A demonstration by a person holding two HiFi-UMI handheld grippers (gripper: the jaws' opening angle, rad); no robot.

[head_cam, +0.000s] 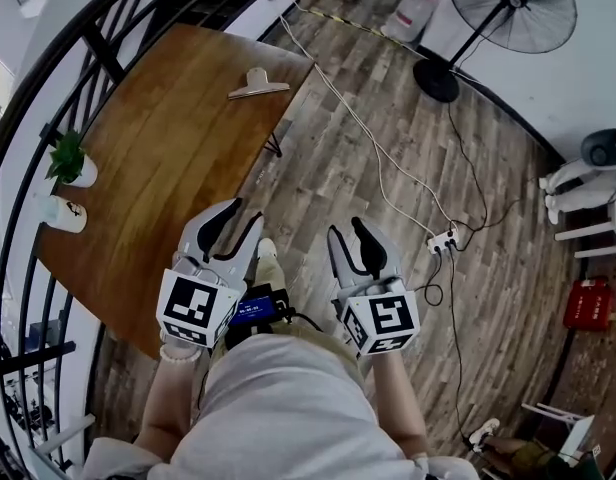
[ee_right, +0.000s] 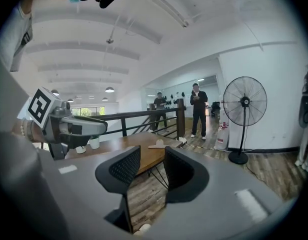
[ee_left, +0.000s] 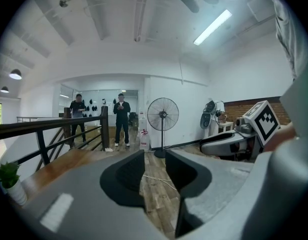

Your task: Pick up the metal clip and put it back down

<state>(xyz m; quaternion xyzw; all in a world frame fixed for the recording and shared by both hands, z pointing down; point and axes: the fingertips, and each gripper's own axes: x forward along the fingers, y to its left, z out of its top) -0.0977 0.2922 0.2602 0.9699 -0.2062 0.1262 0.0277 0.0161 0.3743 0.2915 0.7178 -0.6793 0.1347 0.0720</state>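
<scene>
Grey-brown plank floor (head_cam: 388, 148) across the middle and right of the head view, crossed by a white cable (head_cam: 358, 118). Warm wooden counter (head_cam: 168, 168) next in size, slanting over the left half, beside a dark railing (head_cam: 48, 68). Black standing fan (head_cam: 508, 8) at the upper right.

Lower centre: left gripper (head_cam: 238, 223) at the counter's lower right edge, right gripper (head_cam: 353, 236) just beside it over bare floor, both pointing up-frame. Left gripper view: jaws apart, nothing between them but floor planks. Right gripper view: jaws likewise parted and empty, counter edge and floor seen through the gap.

Small potted plant (head_cam: 68, 160) and white cup (head_cam: 66, 214) at the counter's left edge. Smallest, metal clip (head_cam: 256, 85) lying on the counter near its upper right corner, well apart from both grippers; same metal clip (ee_right: 158, 145) far off above the jaws in the right gripper view.

Judged step: the reach, pick-up not yet made. Next move, probably: carry one gripper up-frame to the metal clip, keep the jaws parted, straddle the raised handle, close, lift a little, set back down on the counter. Sits close to the corner, so likely needs a low, square approach to avoid pushing it off.
</scene>
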